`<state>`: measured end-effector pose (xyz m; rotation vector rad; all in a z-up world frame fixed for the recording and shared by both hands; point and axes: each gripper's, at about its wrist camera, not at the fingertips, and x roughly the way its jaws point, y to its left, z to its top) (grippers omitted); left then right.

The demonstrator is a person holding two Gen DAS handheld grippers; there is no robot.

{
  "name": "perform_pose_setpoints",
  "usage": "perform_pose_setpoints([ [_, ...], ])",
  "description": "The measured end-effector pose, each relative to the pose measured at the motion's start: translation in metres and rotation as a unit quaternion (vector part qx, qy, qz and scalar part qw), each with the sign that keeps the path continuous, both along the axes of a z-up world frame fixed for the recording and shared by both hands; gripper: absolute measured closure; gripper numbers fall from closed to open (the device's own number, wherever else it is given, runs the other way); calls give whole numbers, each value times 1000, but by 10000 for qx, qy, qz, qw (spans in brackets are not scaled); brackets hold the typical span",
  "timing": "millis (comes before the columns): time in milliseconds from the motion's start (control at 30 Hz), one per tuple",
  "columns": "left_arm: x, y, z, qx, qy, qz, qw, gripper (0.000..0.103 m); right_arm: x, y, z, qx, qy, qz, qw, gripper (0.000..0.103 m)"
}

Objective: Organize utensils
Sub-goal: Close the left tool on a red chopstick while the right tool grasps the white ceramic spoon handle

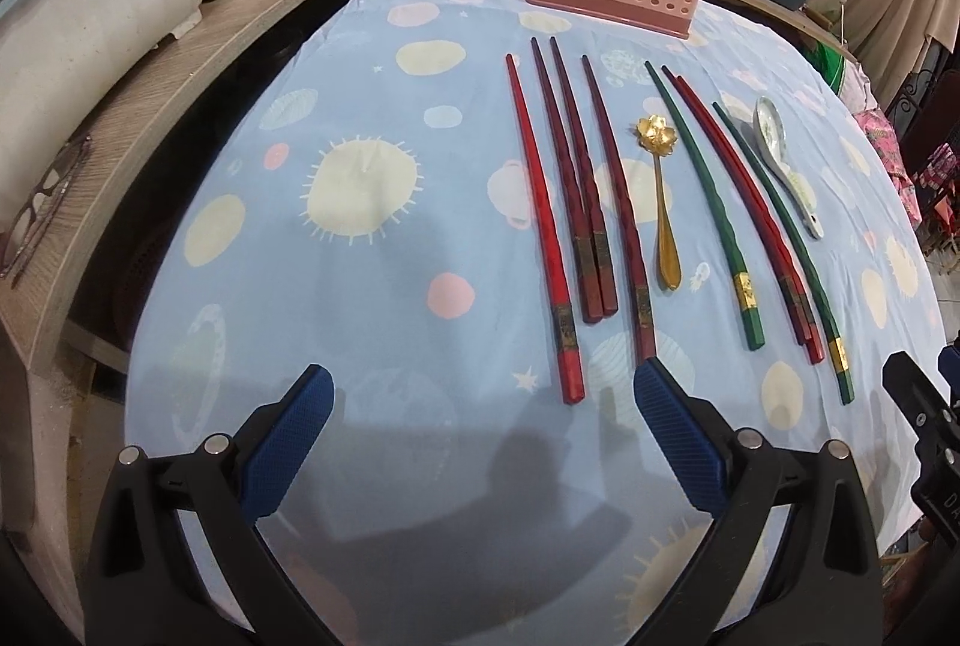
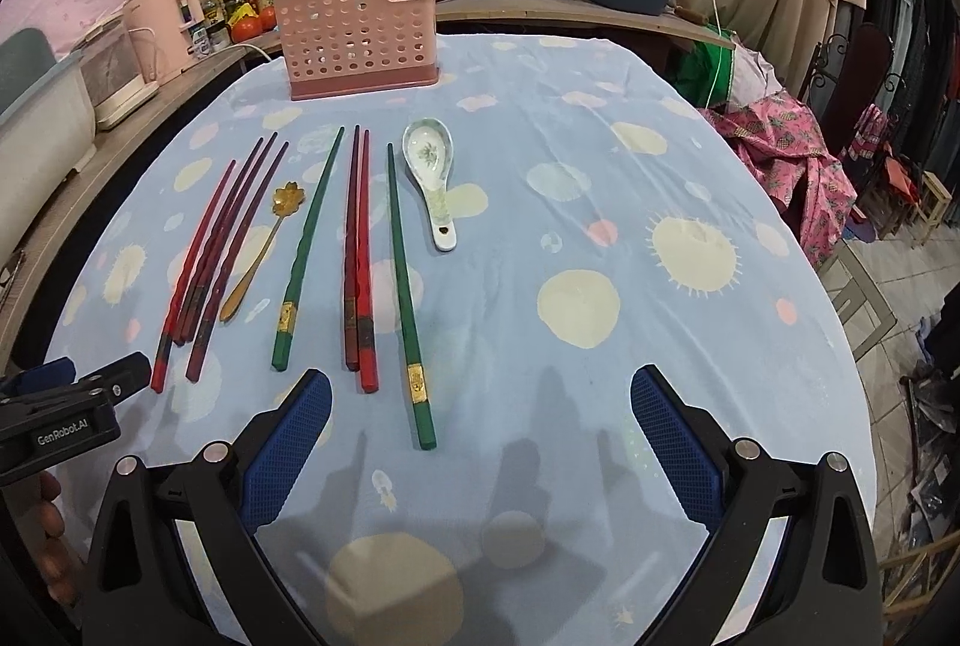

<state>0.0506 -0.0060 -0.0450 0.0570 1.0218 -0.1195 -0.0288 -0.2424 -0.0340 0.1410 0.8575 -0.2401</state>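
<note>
— Two grippers are seen at the bottom of their frames: the left gripper point(image 1: 477, 388) and the right gripper point(image 2: 480, 391). How are the jaws held?

— Both are spread wide apart, with nothing held between them, above the blue tablecloth point(image 1: 360, 286).

— Where are the utensils laid?

— Chopsticks are lined up mid-frame: red chopsticks point(image 1: 543, 226), then green chopsticks point(image 2: 309, 250). A gold spoon point(image 1: 660, 202) is set between the groups, and a white spoon point(image 2: 432, 184) lies farther right.

— And beyond?

— A pink basket point(image 2: 360, 39) is stood upright at the cloth's far edge, toward the top of the frame.
</note>
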Motion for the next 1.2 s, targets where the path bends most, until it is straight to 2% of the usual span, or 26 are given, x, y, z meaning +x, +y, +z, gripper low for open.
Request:
perform_pose_setpoints([
  [200,11,-1,-15,-199,237,-82,9995,25,19,-6,-6,99,66,3,9999,7],
  [333,12,-3,-14,-94,75,-167,9998,40,30,-6,-10,168,105,42,9998,7],
  [500,12,-4,-11,-331,8,-399,9987,87,45,-6,-11,178,90,87,9998,10],
  [567,13,-6,-11,-390,24,-478,9981,96,52,-9,-10,204,57,91,9997,14],
  [667,14,-6,-11,-415,28,-484,9980,96,65,-14,-7,283,-5,79,9996,24],
  [833,16,-5,-14,-435,1,-469,9980,96,88,-24,-9,460,-44,91,9989,51],
  [933,15,-5,-14,-425,-5,-464,9980,96,102,-28,-12,572,-22,110,9983,64],
  [1200,16,-3,-15,-486,13,-447,9978,96,124,-32,-29,941,142,193,9953,86],
])
